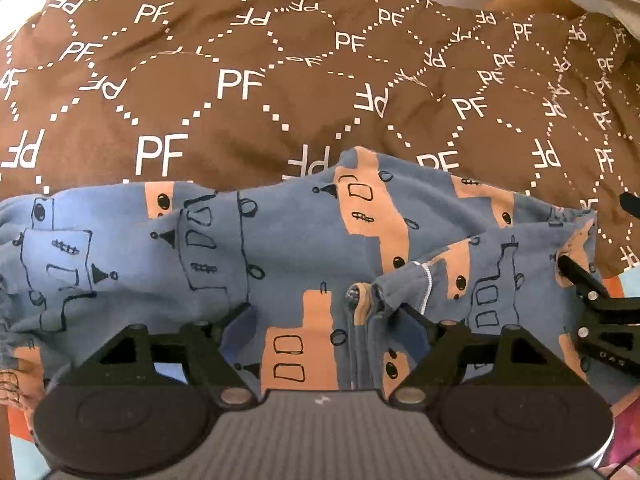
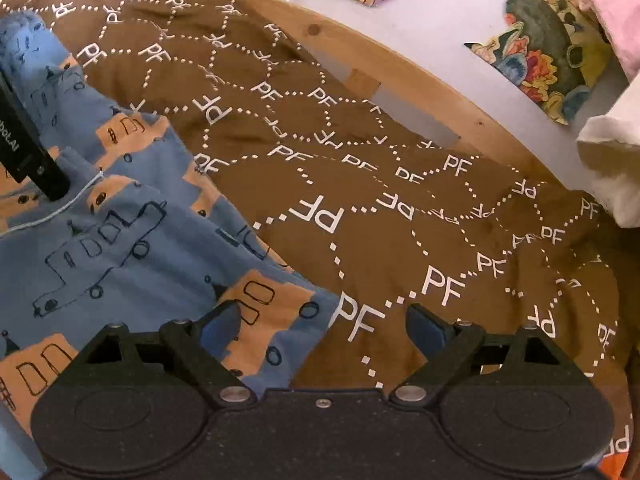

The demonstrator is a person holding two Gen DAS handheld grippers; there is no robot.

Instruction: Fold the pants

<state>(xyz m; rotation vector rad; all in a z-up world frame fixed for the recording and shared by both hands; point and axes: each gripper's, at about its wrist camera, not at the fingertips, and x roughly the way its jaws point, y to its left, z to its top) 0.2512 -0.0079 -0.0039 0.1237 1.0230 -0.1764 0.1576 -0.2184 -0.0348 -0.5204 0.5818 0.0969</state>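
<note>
The pants are blue with orange patches and black truck drawings. They lie folded and rumpled across a brown blanket. My left gripper hangs just above them, open, with cloth under the gap and neither pad pressing on it. A folded hem with white stitching lies by its right finger. In the right wrist view the pants fill the left side. My right gripper is open over the pants' right corner and the blanket, with nothing gripped. Each gripper's black frame shows at the edge of the other view.
A wooden bed rail runs behind the blanket, with a pale wall and colourful patterned fabric beyond it. A pink cloth and a cream towel sit at the right. An orange and light blue surface shows at the near edge.
</note>
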